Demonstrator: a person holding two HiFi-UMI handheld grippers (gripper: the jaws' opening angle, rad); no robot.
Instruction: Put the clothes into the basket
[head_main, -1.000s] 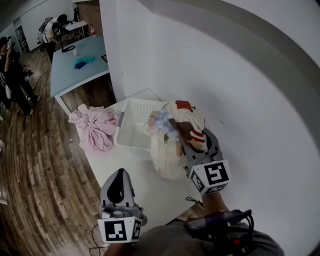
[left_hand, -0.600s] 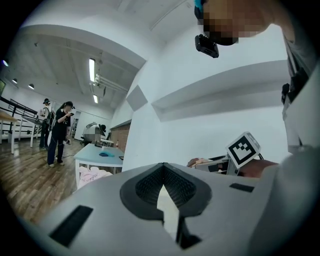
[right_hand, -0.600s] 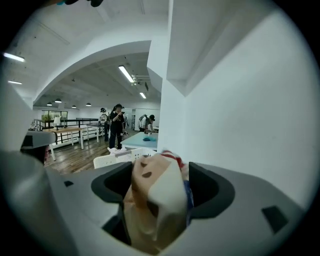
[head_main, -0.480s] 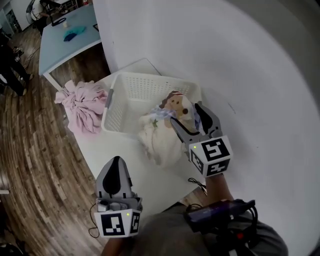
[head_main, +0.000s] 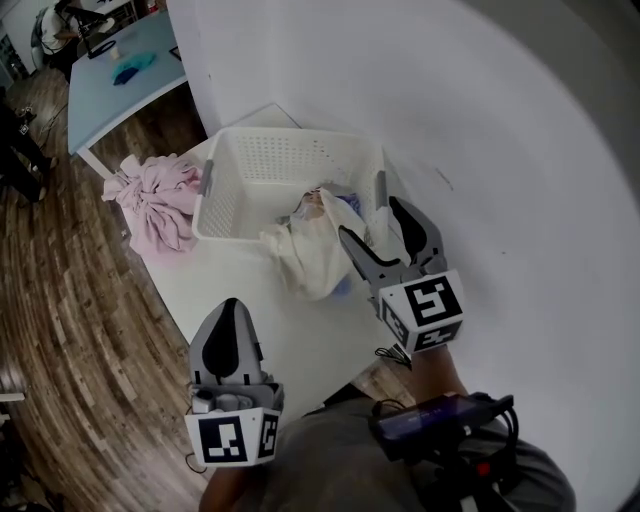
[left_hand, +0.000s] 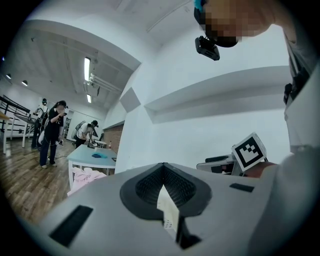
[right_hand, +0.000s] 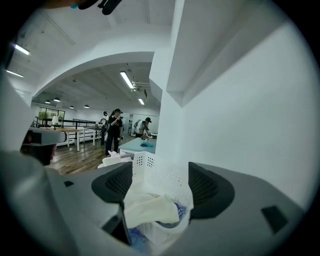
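**A:** How much is in the basket?

**B:** One cream garment (head_main: 305, 250) with a bit of blue on it lies half in the white basket (head_main: 290, 160). It is draped over the near rim, and its lower part hangs outside onto the table (head_main: 250, 310).

**A:** Is a gripper holding it?

**B:** No. The right gripper (head_main: 370, 222) hovers just above it, jaws wide apart. The cloth shows between them but is not pinched. The left gripper (head_main: 228, 325) sits low near the table's edge, jaws clenched together on nothing.

**A:** What's left?

**B:** As I judge it, the cream piece needs tucking fully inside. A pink pile (head_main: 150, 195) also lies on the table just beside the basket's left wall, untouched. I can't tell if anything sits under the cream cloth — its folds hide the basket floor there.
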